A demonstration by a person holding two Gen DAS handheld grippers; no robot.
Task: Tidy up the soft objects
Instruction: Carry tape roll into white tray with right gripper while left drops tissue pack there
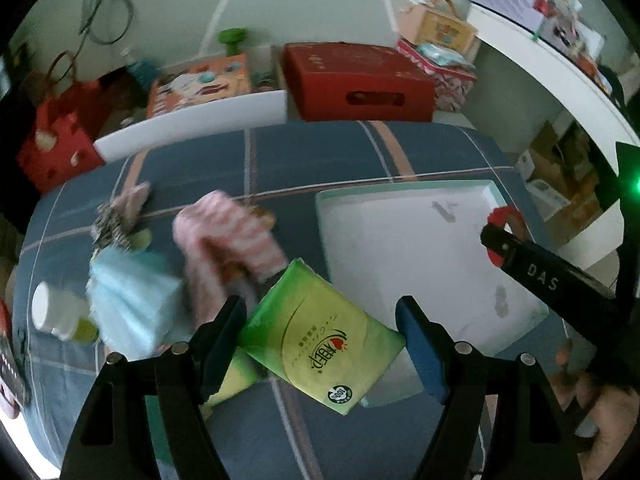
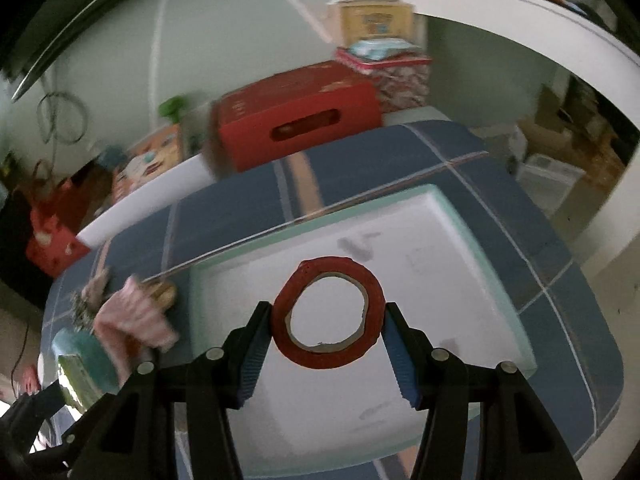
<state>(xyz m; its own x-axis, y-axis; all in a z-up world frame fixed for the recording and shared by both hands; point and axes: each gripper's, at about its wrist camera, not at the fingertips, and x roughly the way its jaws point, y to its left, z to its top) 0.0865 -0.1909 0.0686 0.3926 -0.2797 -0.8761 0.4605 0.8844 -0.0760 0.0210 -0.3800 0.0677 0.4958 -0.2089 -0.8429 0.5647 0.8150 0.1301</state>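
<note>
My left gripper (image 1: 322,326) is shut on a green tissue pack (image 1: 320,338) and holds it tilted above the blue checked cloth, at the near left corner of the white tray (image 1: 420,240). A pink striped cloth (image 1: 228,240), a light blue tissue pack (image 1: 132,296) and a speckled soft item (image 1: 112,226) lie left of it. My right gripper (image 2: 328,320) is shut on a red tape roll (image 2: 330,316) and holds it over the tray (image 2: 460,280). It also shows in the left wrist view (image 1: 504,236). The pink cloth (image 2: 132,320) is at the left in the right wrist view.
A white bottle (image 1: 56,312) lies at the left on the blue cloth (image 1: 320,160). A red box (image 1: 356,80), an orange box (image 1: 200,84) and a red bag (image 1: 56,140) stand behind the table. A white shelf (image 1: 560,72) curves along the right.
</note>
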